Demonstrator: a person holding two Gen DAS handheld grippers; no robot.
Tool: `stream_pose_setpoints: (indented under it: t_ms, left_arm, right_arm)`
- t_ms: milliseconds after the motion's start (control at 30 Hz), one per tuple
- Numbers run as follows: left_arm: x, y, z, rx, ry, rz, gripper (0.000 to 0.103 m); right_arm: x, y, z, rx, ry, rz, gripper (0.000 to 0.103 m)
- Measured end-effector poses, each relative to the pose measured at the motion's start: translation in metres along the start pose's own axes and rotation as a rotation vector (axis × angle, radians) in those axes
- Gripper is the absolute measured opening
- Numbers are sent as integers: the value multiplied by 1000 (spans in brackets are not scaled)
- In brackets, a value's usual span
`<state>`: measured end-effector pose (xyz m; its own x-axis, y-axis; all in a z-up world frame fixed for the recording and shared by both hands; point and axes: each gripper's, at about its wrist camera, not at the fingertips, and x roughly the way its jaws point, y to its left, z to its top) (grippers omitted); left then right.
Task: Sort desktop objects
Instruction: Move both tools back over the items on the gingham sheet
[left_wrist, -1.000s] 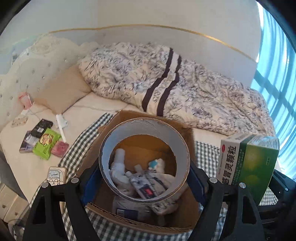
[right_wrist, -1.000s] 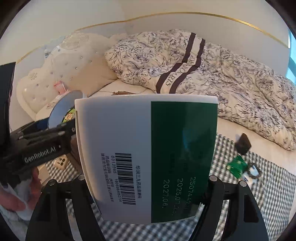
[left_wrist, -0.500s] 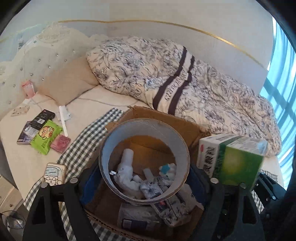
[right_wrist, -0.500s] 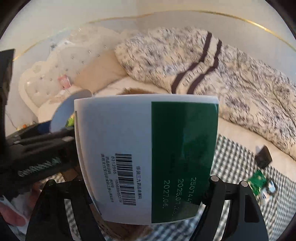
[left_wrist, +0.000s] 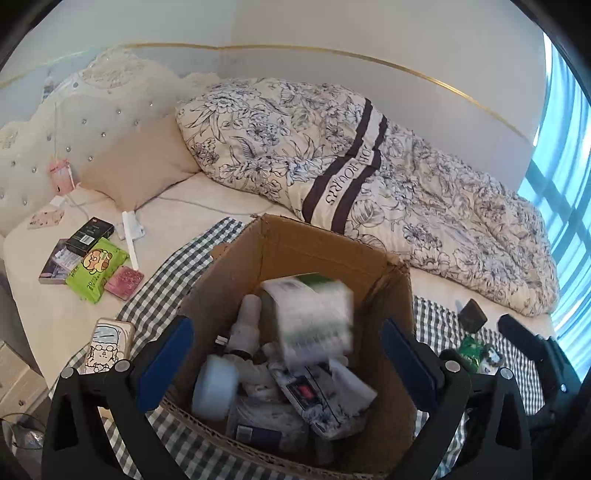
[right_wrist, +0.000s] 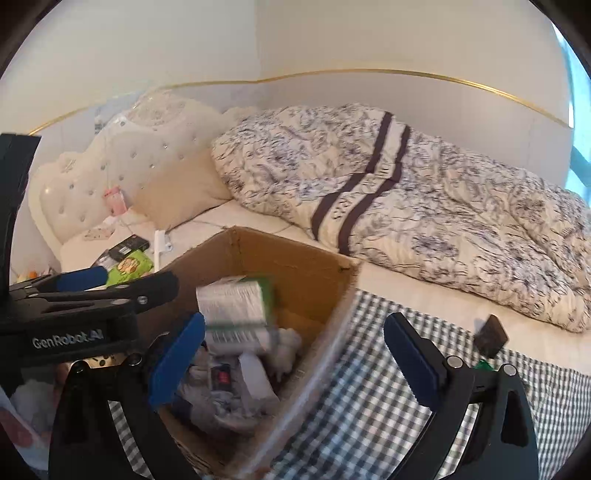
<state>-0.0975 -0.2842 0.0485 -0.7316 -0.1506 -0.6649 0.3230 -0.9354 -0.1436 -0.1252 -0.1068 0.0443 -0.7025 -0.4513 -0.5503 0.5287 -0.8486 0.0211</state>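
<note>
An open cardboard box (left_wrist: 325, 254) stands on a checked cloth on the bed, holding several small items. My left gripper (left_wrist: 286, 360) hangs over it, open and empty. A grey tape roll (left_wrist: 214, 384) lies inside at the near left. A green-and-white medicine box (left_wrist: 314, 317) shows blurred, in the air just above the pile. In the right wrist view, my right gripper (right_wrist: 293, 356) is open and empty over the cardboard box's (right_wrist: 295, 266) right rim. The medicine box (right_wrist: 236, 314) is blurred below and to its left. The left gripper's (right_wrist: 85, 306) body reaches in from the left.
On the checked cloth (left_wrist: 436, 328) right of the box lie a dark block (left_wrist: 471, 315) and a green packet (left_wrist: 471, 349). A cartoon phone case (left_wrist: 107, 345), a green wipes pack (left_wrist: 96, 269) and small boxes lie to the left. A flowered quilt (left_wrist: 369, 166) sits behind.
Both grippers have opened. The tape roll left my left gripper and lies in the box. The medicine box left my right gripper and is dropping into it.
</note>
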Motion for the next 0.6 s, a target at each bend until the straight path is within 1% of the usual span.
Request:
stream_pose_setpoints:
  t_ms: [100,267,433,600]
  left_arm:
    - [-3,-12,-7,10,6,-18,103]
    - [-4,-43,-21,11,11,-27,103]
    - [2,-88,-37,41,36,-84,103]
    - [18,-138,-53,100,69,-124,103]
  right_arm:
    - [-10,-21,-11,27,0,-45,98]
    - [-25,-72,-38,68,49,-139,98]
    - [-47,-146,-62,159,83,-241,98]
    - [-63,-224,-84,318,94,-308,96]
